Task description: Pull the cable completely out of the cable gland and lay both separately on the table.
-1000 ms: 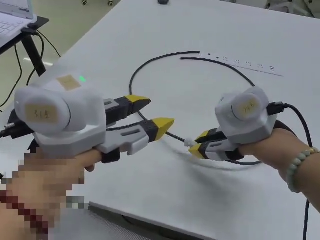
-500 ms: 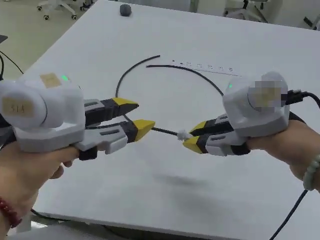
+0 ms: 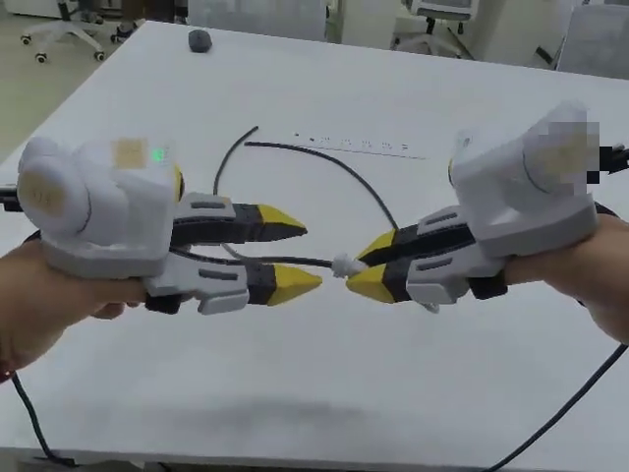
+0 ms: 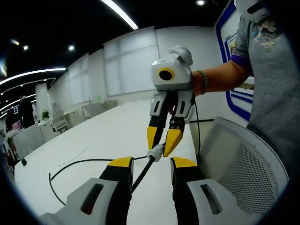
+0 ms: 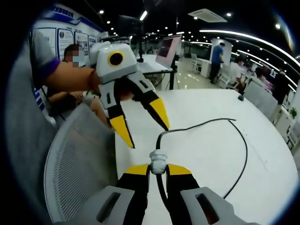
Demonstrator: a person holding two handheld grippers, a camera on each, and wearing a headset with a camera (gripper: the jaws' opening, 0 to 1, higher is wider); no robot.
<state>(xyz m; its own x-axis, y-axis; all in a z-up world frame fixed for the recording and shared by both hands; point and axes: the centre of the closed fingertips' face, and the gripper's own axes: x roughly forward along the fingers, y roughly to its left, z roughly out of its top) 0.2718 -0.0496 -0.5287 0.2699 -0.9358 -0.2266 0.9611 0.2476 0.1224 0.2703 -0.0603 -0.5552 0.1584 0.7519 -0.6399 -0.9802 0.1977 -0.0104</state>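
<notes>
"While the right gripper (image 3: pixel 362 265) pinches the cable gland (image 3: pixel 344 265) in its closed tips, is the cable (image 3: pixel 334 162) out of it?"

"No, it's threaded through. The gland is held above the table (image 3: pixel 442 393), and the cable's far loop lies on the top."

"And the left gripper (image 3: pixel 300 258)?"

"Jaws spread wide, with the cable running between them. It grips nothing."

"Any change from half a second ago?"

"The left tips were well short of the gland. Now they're just beside it, nearly meeting the right gripper's."
</notes>
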